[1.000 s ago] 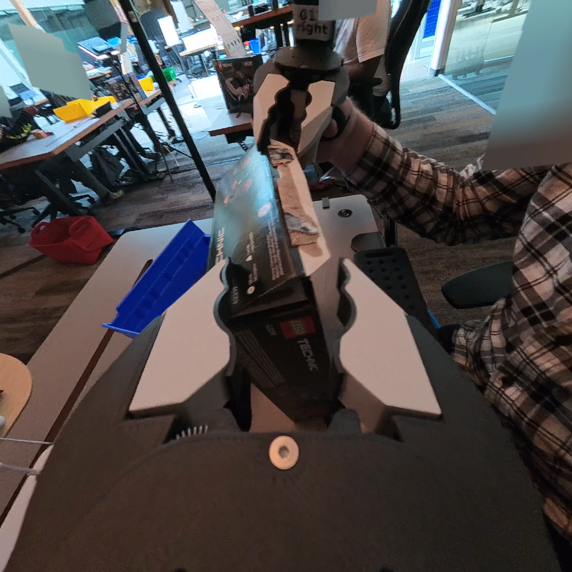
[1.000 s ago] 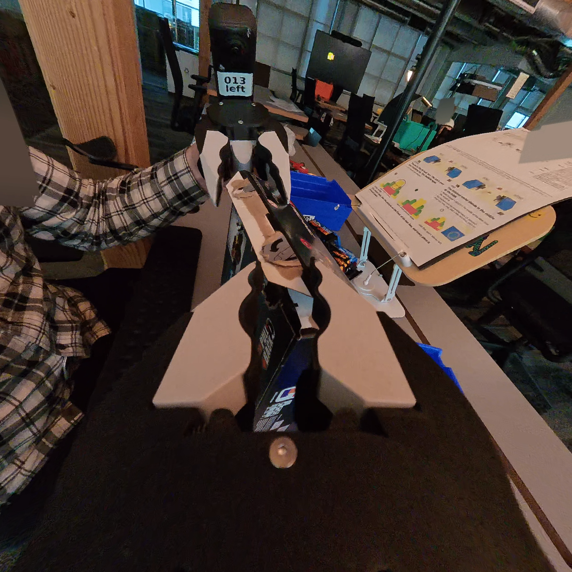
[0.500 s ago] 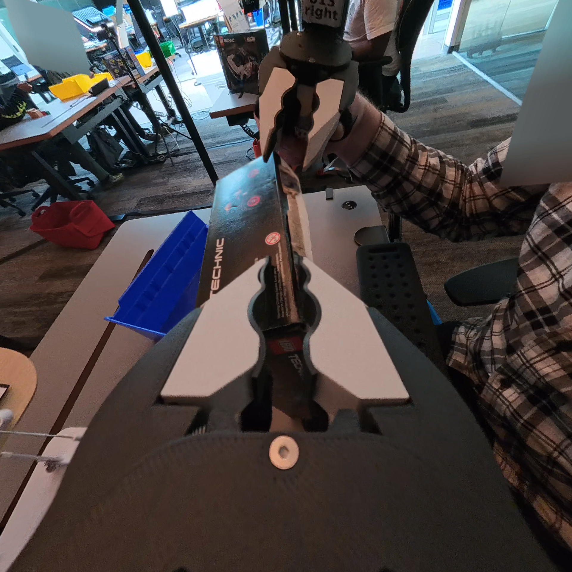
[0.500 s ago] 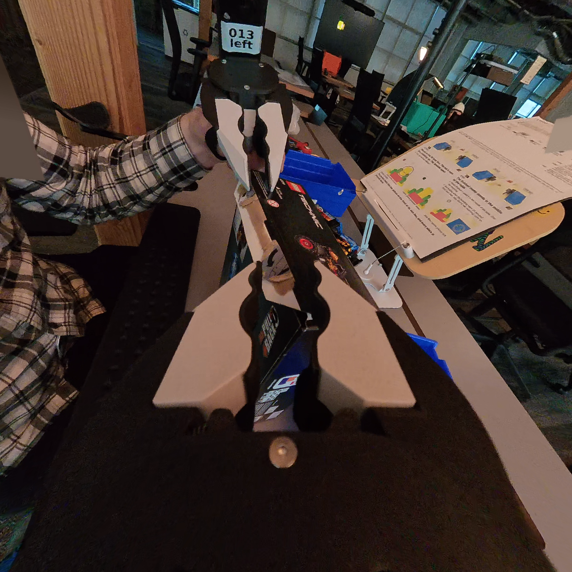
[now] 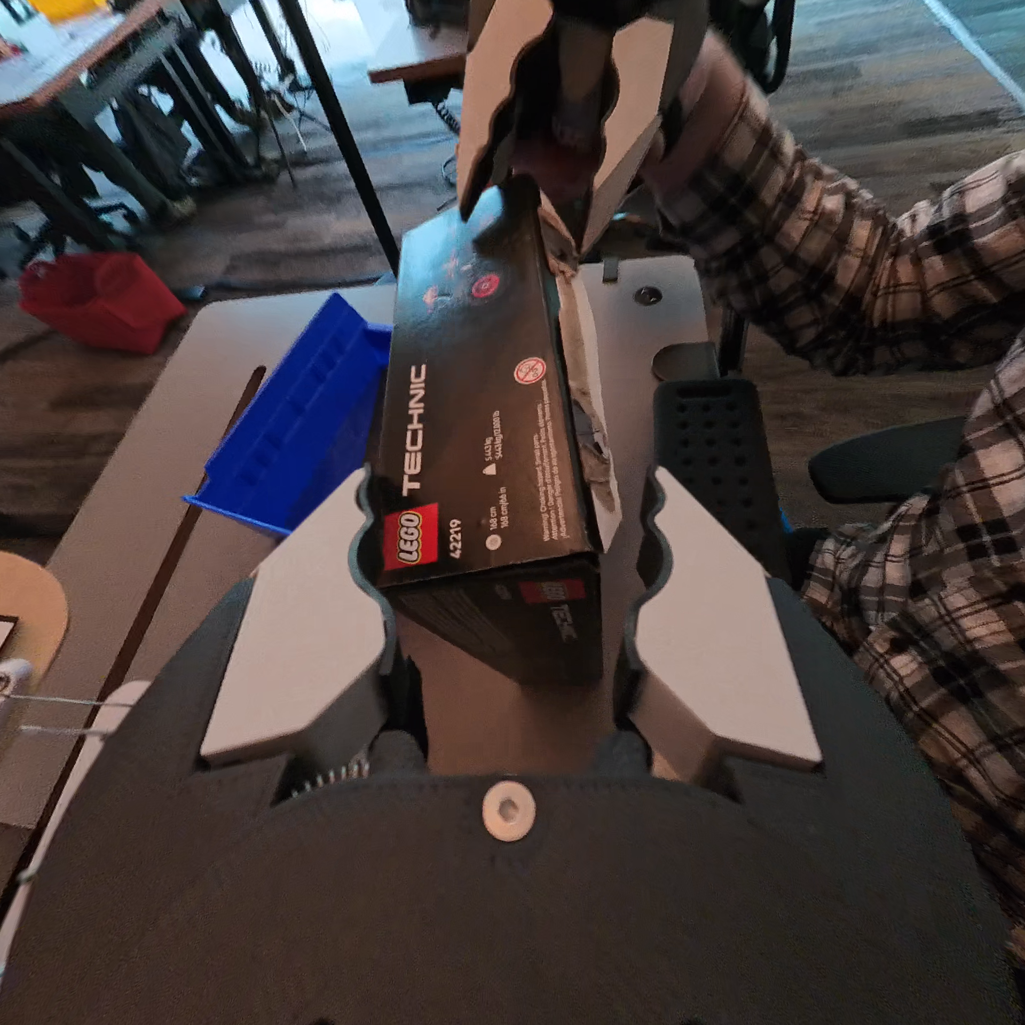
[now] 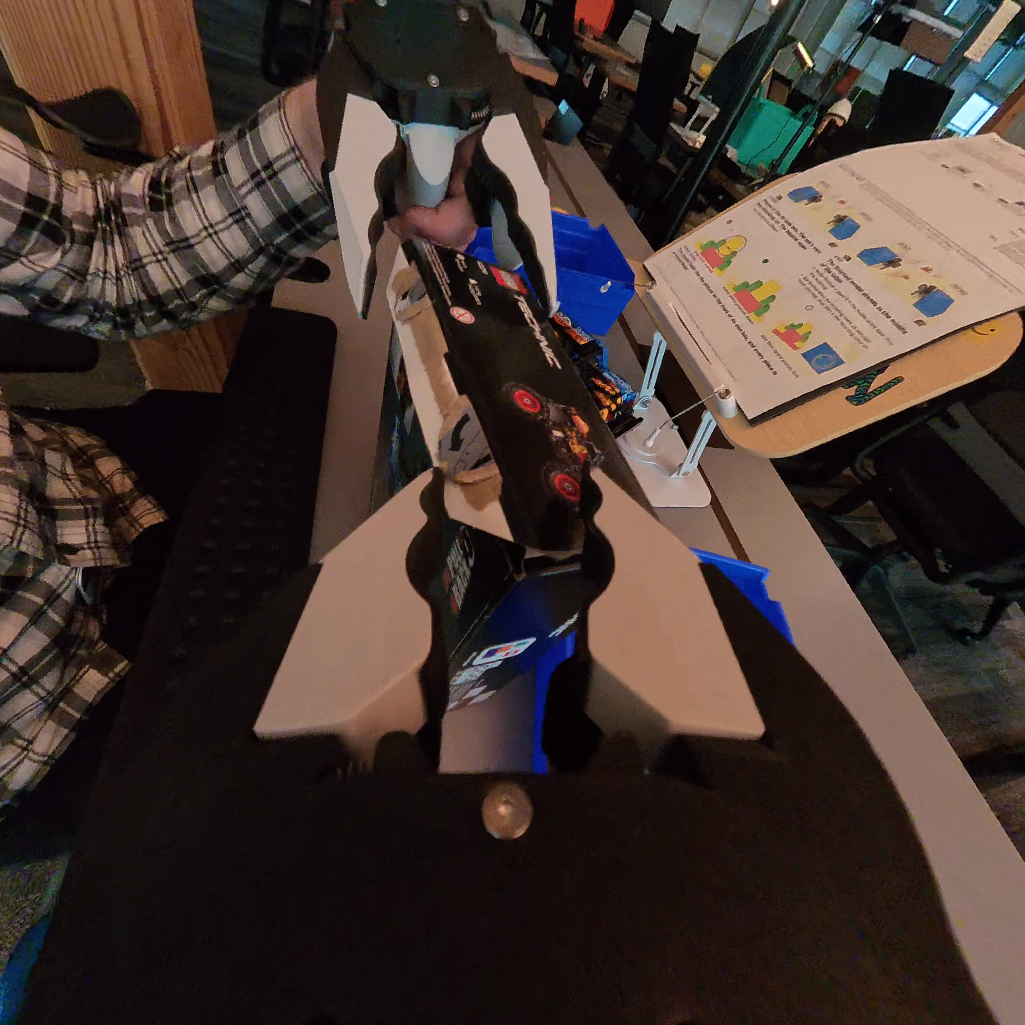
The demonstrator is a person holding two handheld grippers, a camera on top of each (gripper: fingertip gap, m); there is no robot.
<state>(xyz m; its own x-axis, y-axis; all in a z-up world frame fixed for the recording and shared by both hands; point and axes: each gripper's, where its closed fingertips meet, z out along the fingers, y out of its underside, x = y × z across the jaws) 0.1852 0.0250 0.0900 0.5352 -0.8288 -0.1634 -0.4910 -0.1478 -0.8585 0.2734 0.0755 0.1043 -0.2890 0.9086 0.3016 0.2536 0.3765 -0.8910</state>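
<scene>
Item: black cardboard box [image 5: 477, 399], long and narrow, printed with a vehicle picture and a red logo patch; 1 long edge torn, pale card showing.
Position: box held up above the grey table [image 5: 138, 399], spanning the gap between 2 handheld grippers, 1 at each end.
Left gripper [image 5: 507, 560]: fingers spread wide around the near end of the box; the left finger [image 5: 310, 610] touches the box corner, the right finger stands clear of it, so no clamp on the box.
Right gripper [image 6: 510, 560]: fingers set close on either side of the other end of the box; whether they press it or only bracket it cannot be told.
Right gripper, seen from left wrist view [image 5: 560, 183]: tips straddle the far top corner of the box.
Holder: person in a plaid sleeve [image 5: 832, 266], 1 hand to each gripper.
Table contents: blue bin [image 5: 299, 438] just beside the box; black perforated mat [image 5: 715, 444] on the opposite side; tilted wooden stand [image 6: 865, 410] carrying a printed instruction sheet [image 6: 832, 277].
Floor: red container [image 5: 100, 302] beyond the table's far edge.
</scene>
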